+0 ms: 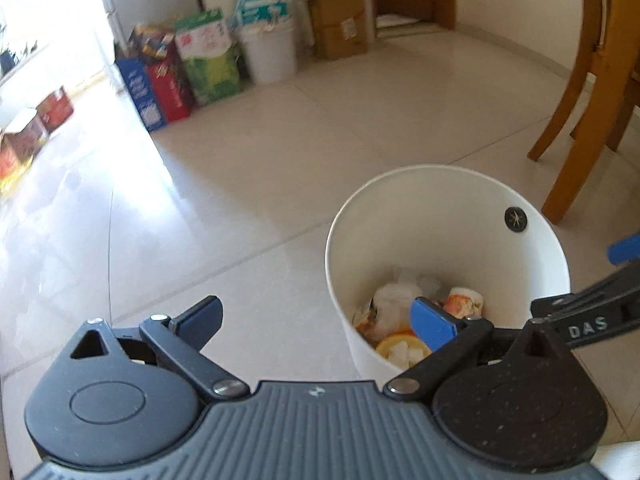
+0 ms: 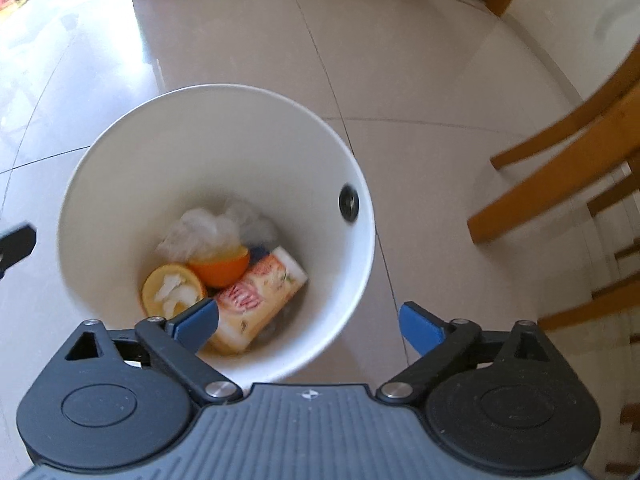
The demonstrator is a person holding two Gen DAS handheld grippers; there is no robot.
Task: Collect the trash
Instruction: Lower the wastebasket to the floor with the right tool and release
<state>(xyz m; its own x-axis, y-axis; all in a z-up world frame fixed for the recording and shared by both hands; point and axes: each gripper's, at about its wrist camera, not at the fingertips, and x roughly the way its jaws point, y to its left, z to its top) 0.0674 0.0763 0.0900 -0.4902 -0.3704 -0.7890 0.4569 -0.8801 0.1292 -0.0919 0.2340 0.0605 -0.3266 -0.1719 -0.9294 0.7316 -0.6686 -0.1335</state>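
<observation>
Left wrist: left gripper [image 1: 316,320] spread wide, empty, beside white bin [image 1: 400,200] on tiled floor. Right wrist: right gripper [image 2: 308,322] parted above bin mouth, likely for dropping; carton [image 2: 260,296] and orange peels [image 2: 220,270] inside.

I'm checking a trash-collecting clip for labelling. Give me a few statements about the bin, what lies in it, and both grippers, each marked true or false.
1. The white round plastic bin stands upright on the tiled floor. True.
2. The bin is empty. False: orange peel halves, a crumpled clear plastic bag and a printed paper cup lie inside.
3. The right gripper holds the cup. False: its jaws stand open, empty.
4. The left gripper is open. True.
5. A wooden chair stands near the bin. True.
</observation>
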